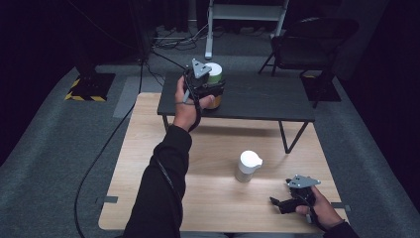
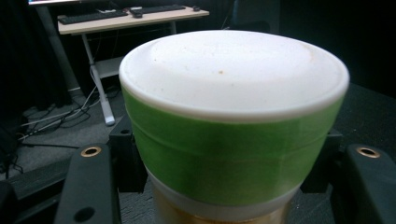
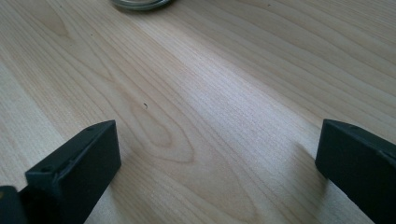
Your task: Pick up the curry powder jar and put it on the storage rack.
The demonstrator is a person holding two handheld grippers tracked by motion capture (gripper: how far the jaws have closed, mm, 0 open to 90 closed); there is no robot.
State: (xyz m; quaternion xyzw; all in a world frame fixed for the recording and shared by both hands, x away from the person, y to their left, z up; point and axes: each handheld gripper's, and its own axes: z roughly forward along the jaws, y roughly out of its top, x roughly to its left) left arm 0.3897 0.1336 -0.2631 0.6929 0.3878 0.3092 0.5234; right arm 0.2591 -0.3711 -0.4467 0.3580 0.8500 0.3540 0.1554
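Observation:
A jar with a white lid, a green band and an amber lower part (image 1: 216, 75) is at the left end of the low dark table (image 1: 257, 96). My left gripper (image 1: 210, 92) is shut on it, its jaws on the jar's two sides. In the left gripper view the jar (image 2: 233, 140) sits close up between the jaws of the left gripper (image 2: 229, 186). Whether its base rests on the table I cannot tell. My right gripper (image 1: 278, 203) lies low over the wooden table (image 1: 213, 198) at the front right, open, with bare wood between the jaws of the right gripper (image 3: 215, 158).
A white-capped bottle (image 1: 247, 166) stands on the wooden table, left of and beyond the right gripper; its base (image 3: 140, 3) is at the top edge of the right gripper view. A dark chair (image 1: 312, 39) and a white stand (image 1: 210, 29) are behind the dark table.

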